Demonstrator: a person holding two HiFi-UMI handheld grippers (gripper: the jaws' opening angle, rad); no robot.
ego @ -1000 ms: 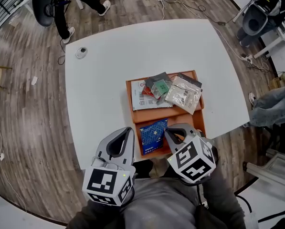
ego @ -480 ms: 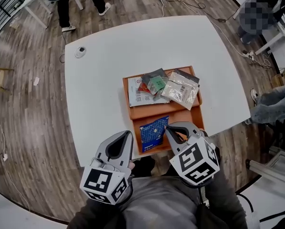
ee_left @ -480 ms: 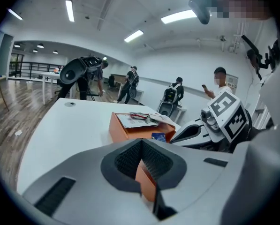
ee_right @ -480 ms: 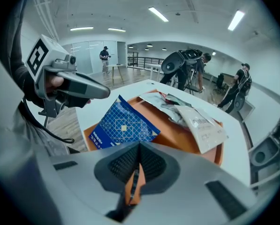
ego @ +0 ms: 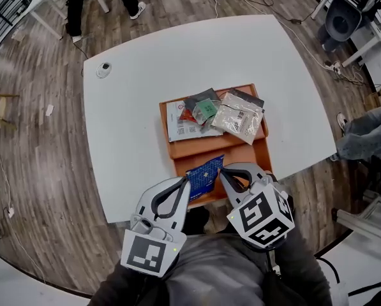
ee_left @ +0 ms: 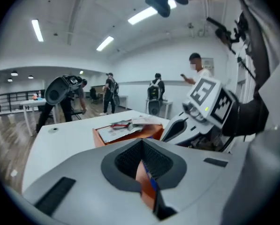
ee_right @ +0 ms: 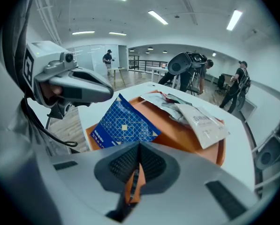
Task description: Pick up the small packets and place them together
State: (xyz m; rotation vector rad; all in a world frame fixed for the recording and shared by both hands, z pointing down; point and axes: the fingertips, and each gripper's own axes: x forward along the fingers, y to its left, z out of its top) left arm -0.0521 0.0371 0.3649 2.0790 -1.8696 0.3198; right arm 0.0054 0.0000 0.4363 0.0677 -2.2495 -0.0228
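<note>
An orange tray (ego: 241,152) sits on the white table (ego: 126,120). Several small packets are piled at its far end, among them a green one (ego: 208,110) and a clear white one (ego: 240,115) (ee_right: 203,123). A blue patterned packet (ego: 204,174) (ee_right: 123,125) lies tilted at the tray's near end. My left gripper (ego: 186,180) (ee_left: 142,142) is shut, its tip at the blue packet's left edge. The right gripper (ego: 223,171) (ee_right: 140,146) is shut and empty, just right of that packet. Orange and blue show through the slit between the left jaws.
A small round white device (ego: 103,69) lies near the table's far left corner. Cables run over the wooden floor beyond the table. People stand at the back left, and a seated person's leg (ego: 369,139) is at the right. The table's near edge is right under my grippers.
The left gripper has swung right and forward to the blue packet's edge and rolled. The right gripper has stayed in place.
</note>
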